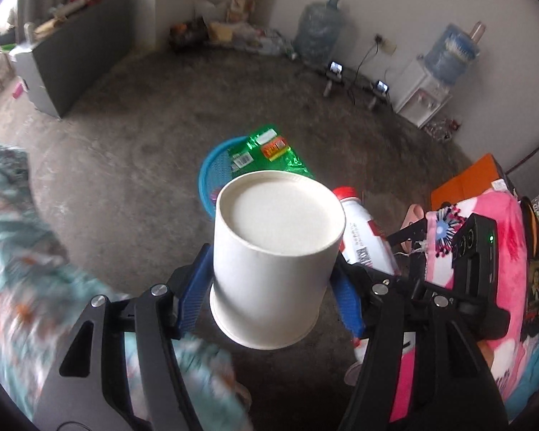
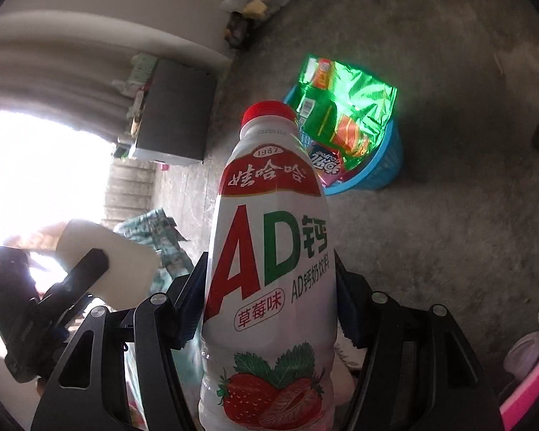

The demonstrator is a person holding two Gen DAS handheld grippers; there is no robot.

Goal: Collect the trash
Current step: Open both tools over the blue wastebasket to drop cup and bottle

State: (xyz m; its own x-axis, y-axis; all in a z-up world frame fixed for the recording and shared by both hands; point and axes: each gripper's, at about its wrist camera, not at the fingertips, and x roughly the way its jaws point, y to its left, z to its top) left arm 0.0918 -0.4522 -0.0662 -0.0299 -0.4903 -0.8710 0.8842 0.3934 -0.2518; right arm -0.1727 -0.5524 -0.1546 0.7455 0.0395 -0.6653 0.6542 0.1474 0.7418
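Blue basket (image 2: pixel 373 165) on the floor is the landmark. It already holds a green snack bag (image 2: pixel 345 107) draped over its rim, plus another wrapper beneath; that part looks done.

Left gripper (image 1: pixel 271 287) pinches a white paper cup (image 1: pixel 273 255), bottom facing forward, in the air short of the basket. Right gripper (image 2: pixel 269 309) clamps a strawberry milk bottle (image 2: pixel 269 251), likewise short of it. Both remain to be dropped in.

Bare floor surrounds the basket; the bag covers much of its mouth.

Below me, the bare concrete floor (image 1: pixel 133 165) carries a blue basket (image 1: pixel 212 176) at twelve o'clock, a grey cabinet (image 1: pixel 75 57) at ten, and a water dispenser (image 1: pixel 422 95) at two.
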